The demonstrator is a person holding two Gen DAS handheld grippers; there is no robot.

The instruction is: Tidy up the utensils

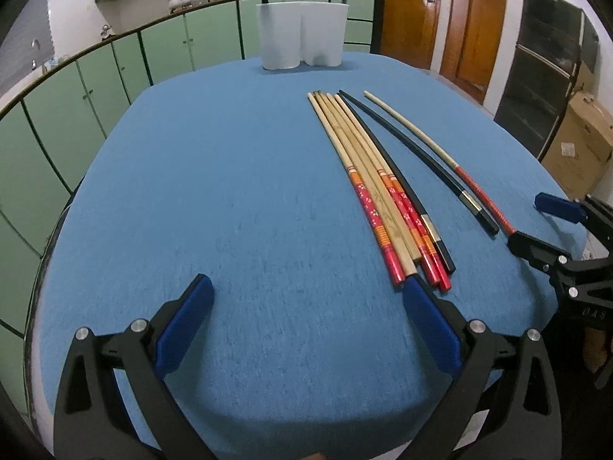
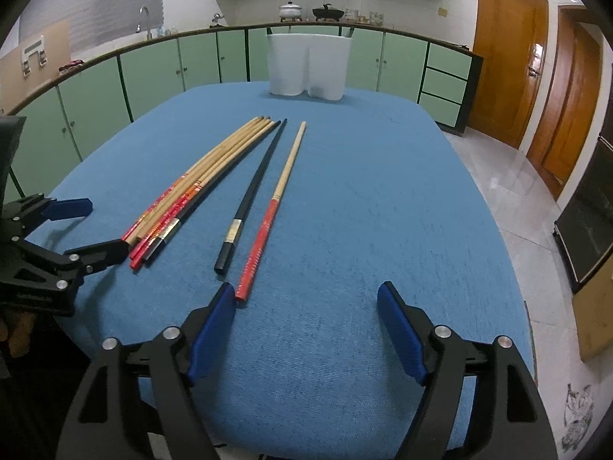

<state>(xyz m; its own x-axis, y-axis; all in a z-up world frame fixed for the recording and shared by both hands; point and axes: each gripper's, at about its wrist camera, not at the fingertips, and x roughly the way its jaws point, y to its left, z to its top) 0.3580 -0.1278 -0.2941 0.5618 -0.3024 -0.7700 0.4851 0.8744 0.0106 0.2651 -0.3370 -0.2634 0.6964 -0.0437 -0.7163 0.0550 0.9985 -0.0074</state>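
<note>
Only the right view shows a sink [image 2: 145, 19] upper left; both claws, left gripper [image 1: 306, 299] and right gripper [image 2: 306, 306], released over bare table [image 1: 230, 191] beside chopsticks [image 1: 367, 176]

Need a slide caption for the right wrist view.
Right gripper open over the blue table, beside two loose chopsticks; white holder beyond.

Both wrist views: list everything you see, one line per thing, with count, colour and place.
table: one, blue cloth top, fills the foreground
bundled chopsticks: about seven, mostly tan and red with one black, side by side
separate chopsticks: two, one black, one tan with a red end, beside the bundle
holder: one, white, two-lobed, far table edge
cabinets: green, behind the table
doors: brown wood, right
left hand-held gripper: black, blue pads, open, empty
right hand-held gripper: same, open, empty
</note>
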